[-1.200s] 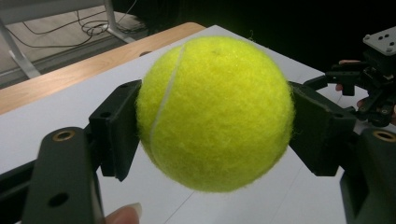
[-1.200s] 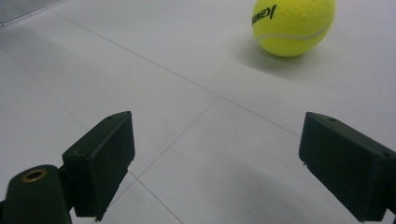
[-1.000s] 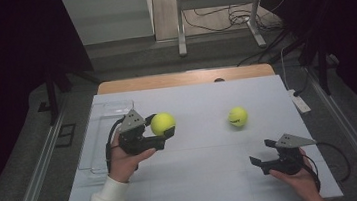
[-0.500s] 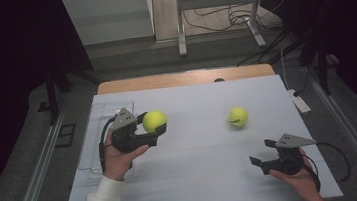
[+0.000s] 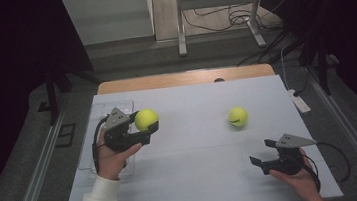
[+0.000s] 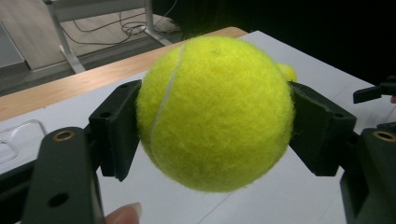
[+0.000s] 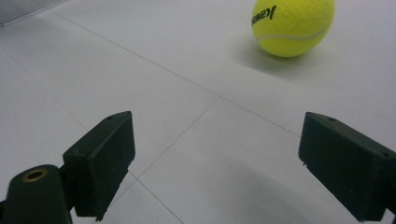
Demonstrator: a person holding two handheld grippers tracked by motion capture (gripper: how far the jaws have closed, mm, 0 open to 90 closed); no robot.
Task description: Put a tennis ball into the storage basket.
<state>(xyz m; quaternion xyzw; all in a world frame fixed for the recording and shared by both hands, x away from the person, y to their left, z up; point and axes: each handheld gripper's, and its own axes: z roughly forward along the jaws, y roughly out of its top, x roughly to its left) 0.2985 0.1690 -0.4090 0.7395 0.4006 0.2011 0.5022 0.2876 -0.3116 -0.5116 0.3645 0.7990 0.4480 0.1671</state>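
Left gripper [image 5: 145, 130]: jaws closed on a tennis ball [image 5: 146, 119], one pad pressed to each side, as the left gripper view confirms [image 6: 215, 112]. The held ball is clear of the table [image 5: 195, 179], which shows beneath it in that view. A fingertip [image 6: 122, 215] shows at the bottom edge below the ball. Just behind and to the left of this gripper lies a clear tray [image 5: 98, 111], partly covered by the left hand [image 5: 112, 157]; its contents cannot be made out. A cable loops from the gripper body down beside the wrist.

Second ball [image 5: 238, 116]: resting on the table, well apart from the left gripper on its right side, and ahead and left of the right gripper. Nothing lies between it and either tool. It carries dark lettering [image 7: 293, 25].

Right gripper [image 5: 263, 153]: jaws spread wide, nothing between the pads, bare table below them [image 7: 215, 172]. The right hand [image 5: 298, 181] holds it low near the table's near edge. Its cable trails off to the right.

Count: two balls, one held and one free; two grippers; one tray; one table. Beyond the table's far edge stand a metal frame [image 5: 217, 11] and loose floor cables [image 5: 208, 22].
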